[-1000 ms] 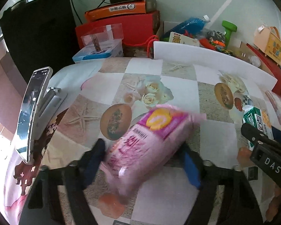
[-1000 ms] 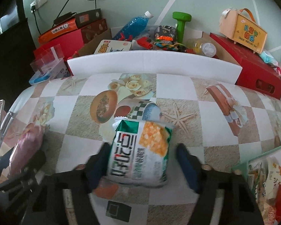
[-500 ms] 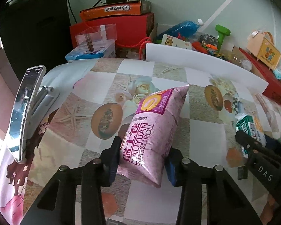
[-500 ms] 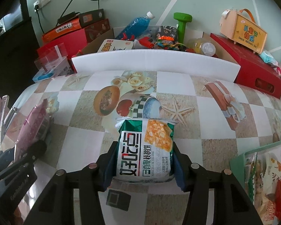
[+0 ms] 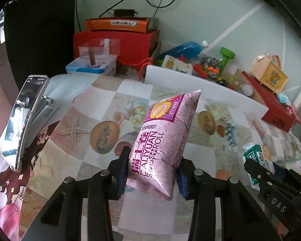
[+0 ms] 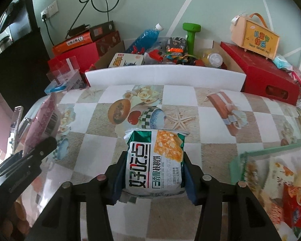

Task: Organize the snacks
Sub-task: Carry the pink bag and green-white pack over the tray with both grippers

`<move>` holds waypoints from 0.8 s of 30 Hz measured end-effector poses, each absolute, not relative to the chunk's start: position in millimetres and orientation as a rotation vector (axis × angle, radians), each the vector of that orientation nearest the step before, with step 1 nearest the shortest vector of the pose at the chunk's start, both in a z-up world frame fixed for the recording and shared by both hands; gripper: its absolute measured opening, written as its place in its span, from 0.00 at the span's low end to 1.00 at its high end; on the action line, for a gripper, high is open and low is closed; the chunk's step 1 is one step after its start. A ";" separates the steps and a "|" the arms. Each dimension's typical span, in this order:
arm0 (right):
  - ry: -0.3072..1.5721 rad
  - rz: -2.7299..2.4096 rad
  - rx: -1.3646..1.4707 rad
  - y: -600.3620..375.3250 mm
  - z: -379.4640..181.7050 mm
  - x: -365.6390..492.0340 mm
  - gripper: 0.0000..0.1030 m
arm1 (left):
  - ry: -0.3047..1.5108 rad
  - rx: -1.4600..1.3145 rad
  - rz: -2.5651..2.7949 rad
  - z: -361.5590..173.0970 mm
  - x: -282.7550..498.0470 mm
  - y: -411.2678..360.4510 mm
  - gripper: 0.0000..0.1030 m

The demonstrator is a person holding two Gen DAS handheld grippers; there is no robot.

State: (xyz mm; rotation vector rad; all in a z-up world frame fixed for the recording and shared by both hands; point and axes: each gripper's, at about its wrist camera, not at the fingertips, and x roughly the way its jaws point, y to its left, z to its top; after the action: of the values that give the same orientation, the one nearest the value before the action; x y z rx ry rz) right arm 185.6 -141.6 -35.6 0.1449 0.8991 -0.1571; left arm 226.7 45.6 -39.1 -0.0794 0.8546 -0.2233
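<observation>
The left gripper (image 5: 151, 172) is clamped on the lower end of a pink Swiss-roll packet (image 5: 164, 140), whose long axis runs up and away from the jaws, tilted toward the right, with its far end clear of the patterned tablecloth (image 5: 86, 120). The right gripper (image 6: 153, 177) has its jaws closing on a green-and-white walnut-cake packet (image 6: 155, 161) — the pads already press its two long sides, its length pointing straight ahead. The relation that matters: the green-rimmed basket (image 6: 271, 149) of snacks lies just to the right of the right gripper, so that hand is much nearer — the left must cross the table.
</observation>
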 end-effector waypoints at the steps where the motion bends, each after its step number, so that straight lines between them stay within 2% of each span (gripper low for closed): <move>1: 0.896 -0.159 0.148 -143.3 -31.4 181.1 0.51 | 0.851 -0.078 -0.229 -37.0 225.1 43.9 0.41; 12: 0.889 -0.252 0.187 -181.6 3.8 124.1 0.51 | 0.854 -0.030 -0.410 -6.4 188.9 -9.1 0.41; 24: 0.860 -0.506 0.252 -275.9 36.0 22.6 0.51 | 0.844 0.084 -0.626 36.2 111.5 -123.7 0.41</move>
State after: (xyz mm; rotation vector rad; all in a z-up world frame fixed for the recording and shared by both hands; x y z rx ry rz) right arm 22.6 -275.9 36.0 0.2519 0.8601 -0.5063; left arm 111.5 -123.7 36.2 0.0838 0.8436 -0.6261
